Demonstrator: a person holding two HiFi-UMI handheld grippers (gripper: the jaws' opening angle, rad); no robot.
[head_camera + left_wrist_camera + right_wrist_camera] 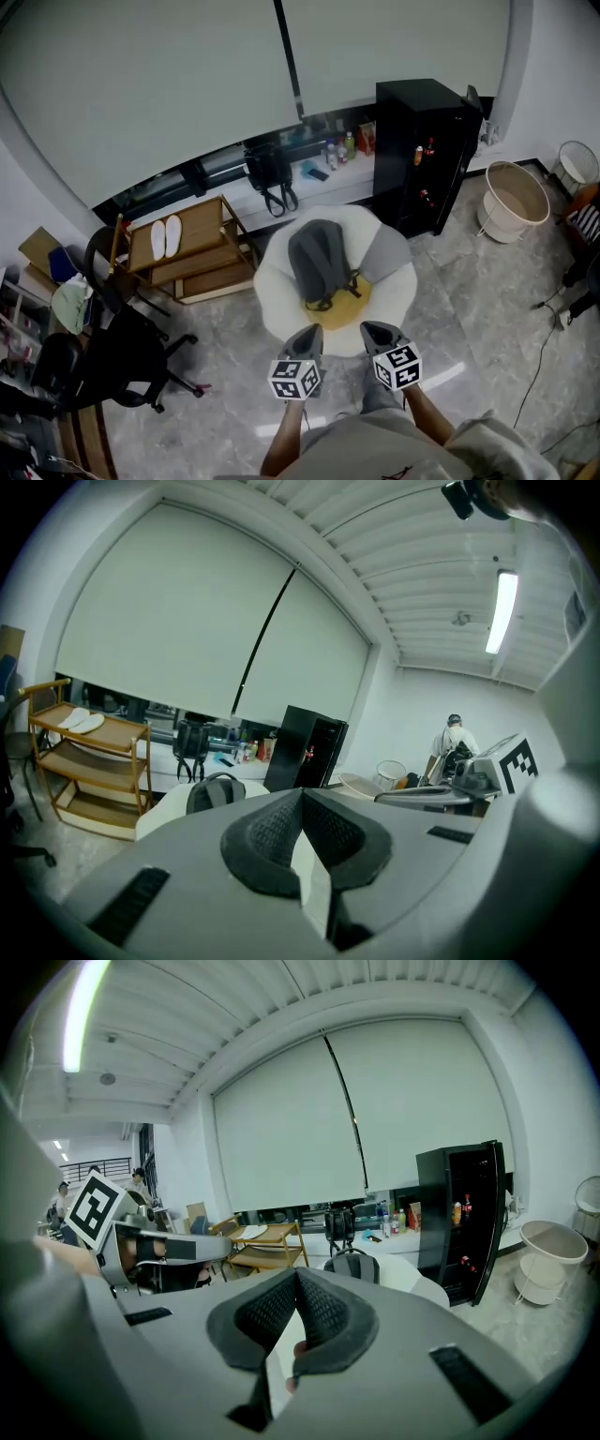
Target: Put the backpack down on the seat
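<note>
A grey backpack (pixel 319 258) lies on the seat of a white round armchair (pixel 272 286), its straps resting on a yellow cushion (pixel 345 302). No gripper touches it. My left gripper (pixel 309 331) and right gripper (pixel 375 328) hover side by side just in front of the chair's near edge, both shut with nothing between the pads. In the left gripper view the backpack (pixel 216 791) shows beyond the closed left gripper (pixel 302 795). In the right gripper view the backpack (pixel 352 1266) sits past the closed right gripper (pixel 296 1274).
A black cabinet (pixel 427 150) stands right of the chair, and a white basket (pixel 514 199) further right. A wooden shelf trolley (pixel 187 248) with white slippers is at the left, a black office chair (pixel 122 361) nearer. A black bag (pixel 269 173) hangs at the window counter.
</note>
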